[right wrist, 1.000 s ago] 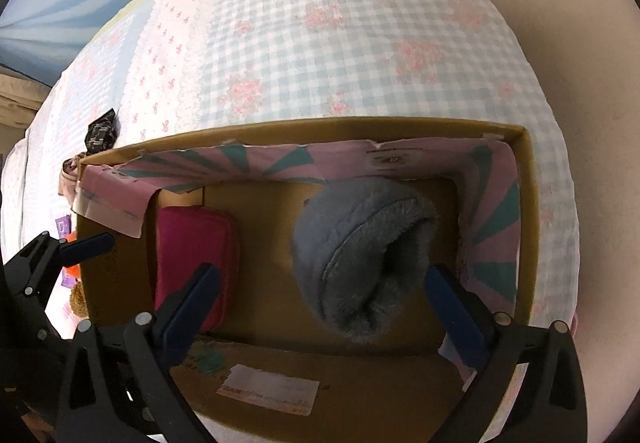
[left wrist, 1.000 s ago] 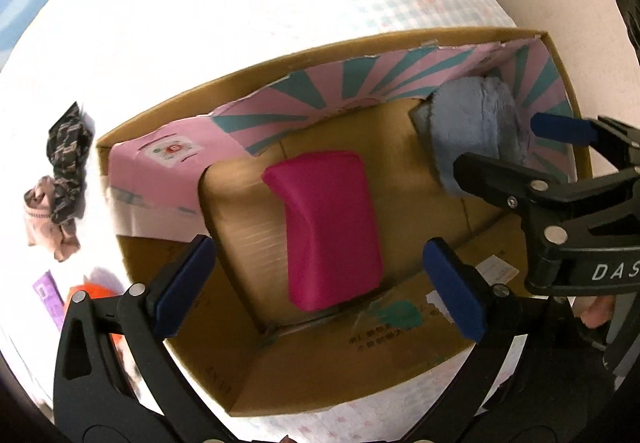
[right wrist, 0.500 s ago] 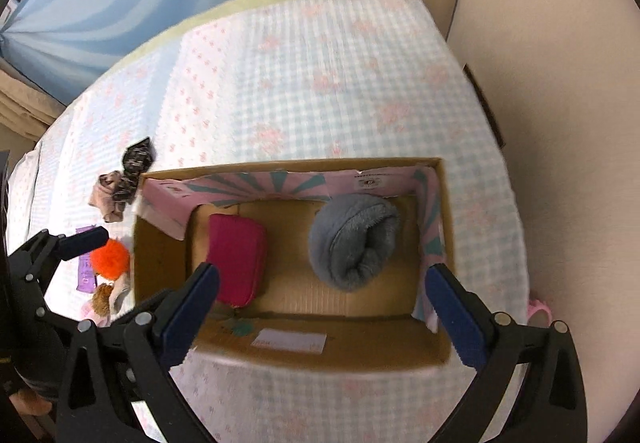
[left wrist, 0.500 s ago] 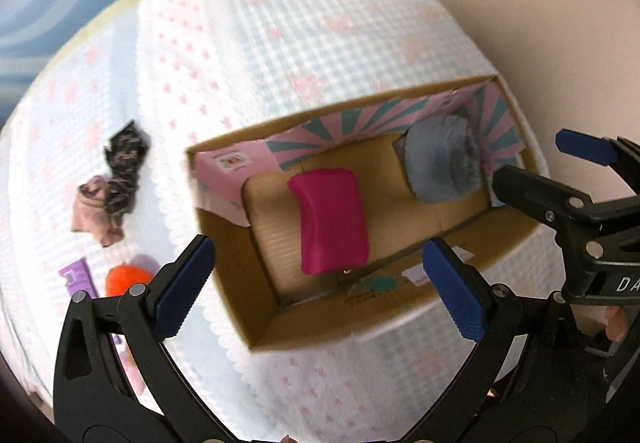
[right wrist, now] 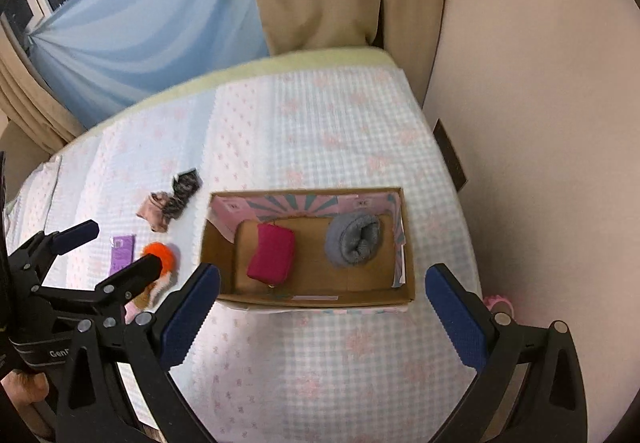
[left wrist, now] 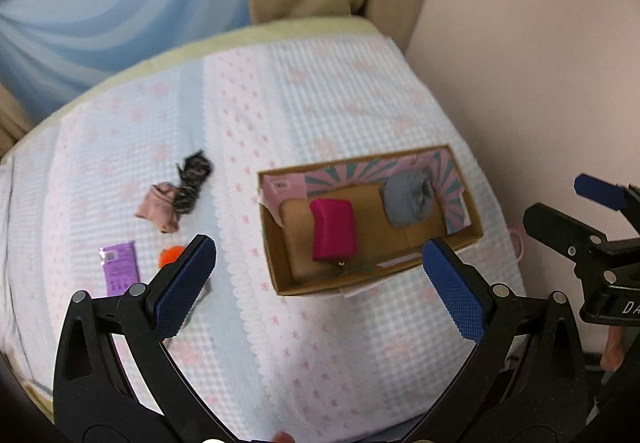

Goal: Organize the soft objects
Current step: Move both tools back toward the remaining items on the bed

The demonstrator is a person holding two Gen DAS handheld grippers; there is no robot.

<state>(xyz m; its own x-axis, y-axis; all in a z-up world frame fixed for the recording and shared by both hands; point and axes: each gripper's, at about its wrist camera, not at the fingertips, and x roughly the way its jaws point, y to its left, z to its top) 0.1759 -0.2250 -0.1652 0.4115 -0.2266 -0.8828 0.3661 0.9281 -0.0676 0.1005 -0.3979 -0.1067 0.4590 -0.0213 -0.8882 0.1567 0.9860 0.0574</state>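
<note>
Both grippers, left (left wrist: 320, 285) and right (right wrist: 322, 309), are wide open and hold nothing. The socks (right wrist: 170, 203) and orange ball (right wrist: 162, 257) lie left of the box (right wrist: 312, 299), nearer the left gripper.

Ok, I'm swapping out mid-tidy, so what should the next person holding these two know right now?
Left claw and right claw are both open, empty, held above the bed.
Done: magenta pouch and rolled grey fleece lie in the cardboard box.
Left: pink cloth, dark patterned cloth, orange pom-pom and purple packet lie on the bedspread beside the box.
</note>
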